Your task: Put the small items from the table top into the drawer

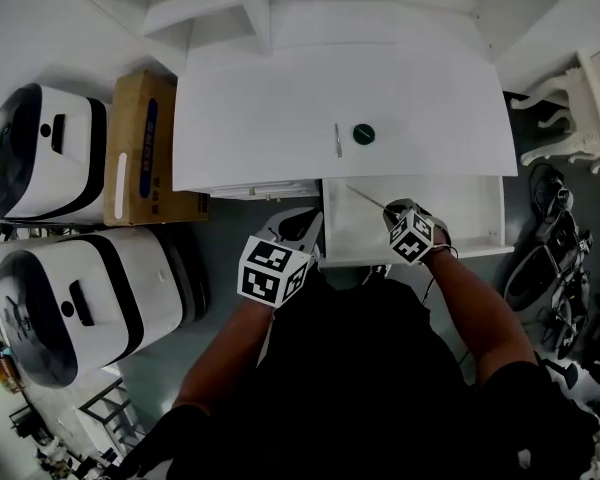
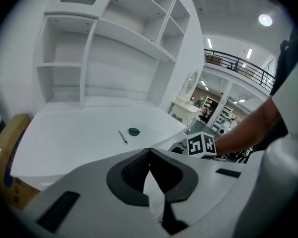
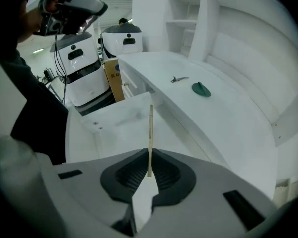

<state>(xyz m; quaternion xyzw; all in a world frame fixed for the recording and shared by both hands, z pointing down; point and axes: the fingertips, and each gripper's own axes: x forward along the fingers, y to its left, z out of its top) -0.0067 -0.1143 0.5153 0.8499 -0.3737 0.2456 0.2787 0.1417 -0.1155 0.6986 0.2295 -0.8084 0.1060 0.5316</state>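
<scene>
On the white desk top (image 1: 280,108) lie a small silver pen-like piece (image 1: 337,139) and a dark green round item (image 1: 363,134), side by side near the front edge. Below them the white drawer (image 1: 455,208) stands pulled out. My right gripper (image 1: 391,211) hovers over the drawer's left part, shut on a thin pale stick (image 1: 365,197) that juts forward from the jaws (image 3: 150,125). My left gripper (image 1: 300,228) sits left of the drawer, below the desk edge, shut with nothing in it (image 2: 149,151). The green item (image 2: 134,131) and silver piece (image 2: 123,137) lie ahead of it.
A cardboard box (image 1: 140,148) stands left of the desk, with two white machines (image 1: 50,153) (image 1: 90,298) beside it. White shelving (image 1: 250,8) rises behind the desk. Ornate white furniture (image 1: 580,108) and dark cables (image 1: 550,258) are on the right.
</scene>
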